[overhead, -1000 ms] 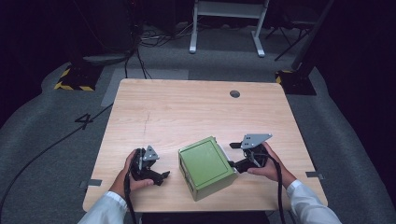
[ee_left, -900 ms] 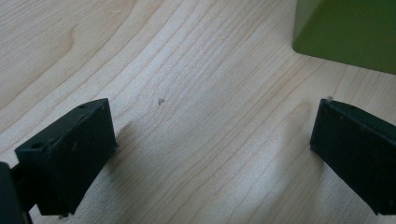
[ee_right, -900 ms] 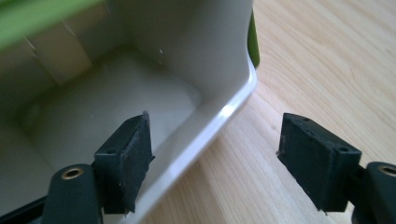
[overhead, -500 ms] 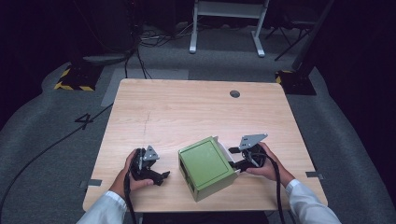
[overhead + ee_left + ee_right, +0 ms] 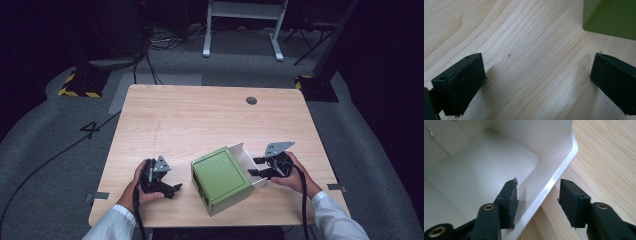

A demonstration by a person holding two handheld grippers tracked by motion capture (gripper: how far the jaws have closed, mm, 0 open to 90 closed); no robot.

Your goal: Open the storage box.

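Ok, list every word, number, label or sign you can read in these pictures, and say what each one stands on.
"4": painted in black on the grey floor left of the table, in the high view.
Yellow-and-black hazard stripes, no text: on the base plates on the floor.
Green box: no print readable on its lid or its white inside.
Left tool and right tool: no markings readable.

We see a light wooden table [image 5: 200, 120] with a small round dark grommet hole [image 5: 251, 100] near its far right edge. On it, toward the near side, sits 1 green cardboard box with a white inner tray [image 5: 220, 177] slid partly out to the right.
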